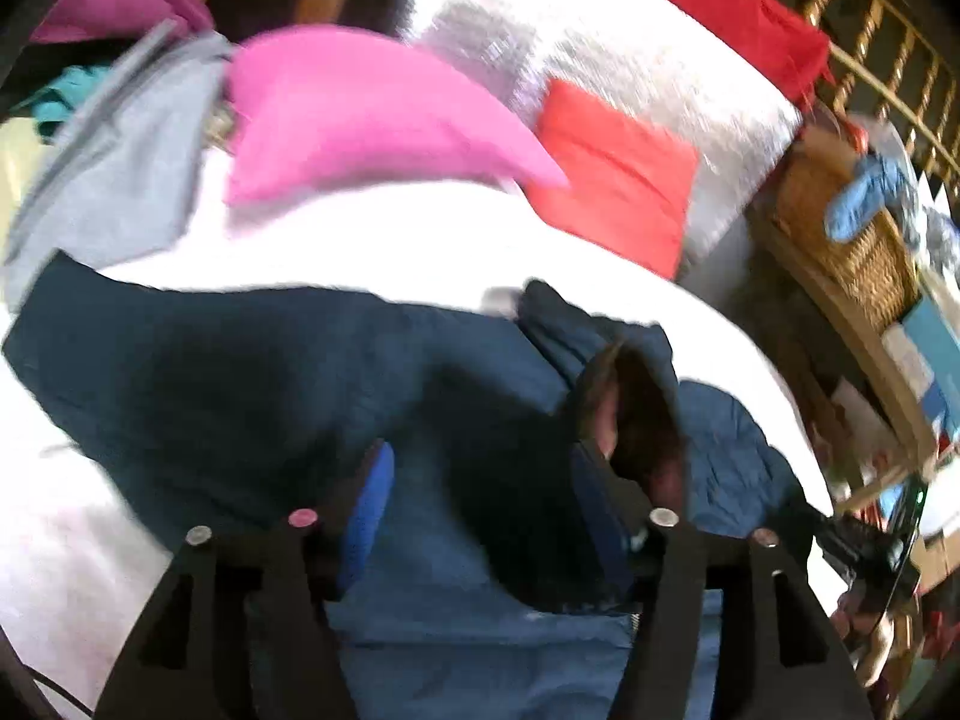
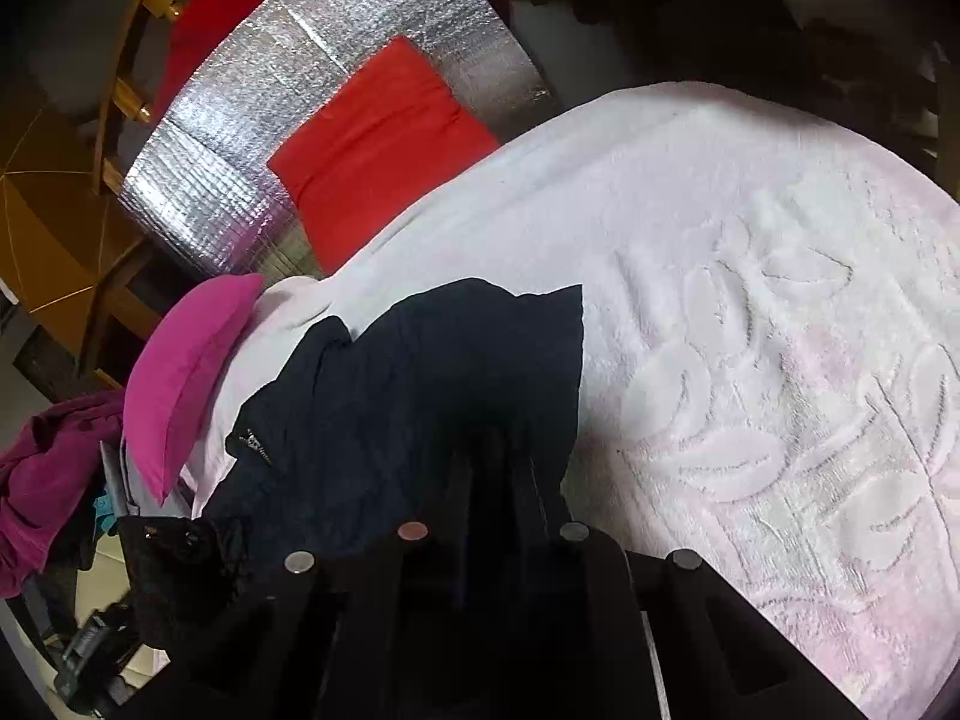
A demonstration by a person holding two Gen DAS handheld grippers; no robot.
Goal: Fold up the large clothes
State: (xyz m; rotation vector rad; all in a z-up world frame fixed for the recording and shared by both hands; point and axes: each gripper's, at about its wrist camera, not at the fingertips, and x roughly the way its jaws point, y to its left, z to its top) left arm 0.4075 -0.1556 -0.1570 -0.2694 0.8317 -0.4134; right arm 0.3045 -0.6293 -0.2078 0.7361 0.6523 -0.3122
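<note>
basket (image 1: 852,240): wicker, blue cloth (image 1: 855,204) on top | jacket (image 1: 240,372): on blanket (image 1: 390,240)

White fluffy blanket (image 2: 780,276) with leaf shapes, spread wide. Pink pillow (image 1: 360,114) at the far left, on the blanket edge. Red cushion (image 1: 618,174) beyond it, lying on a shiny silver mat (image 2: 240,138). More red cloth (image 1: 720,6) at the far end of the mat. Grey cloth (image 1: 120,162) bunched up left of the pillow. Purple cloth (image 2: 42,468) heaped farther left. Basket (image 1: 852,240) off to the right, with something blue (image 1: 864,198) on top. Wooden rails (image 1: 888,48) behind it.
</note>
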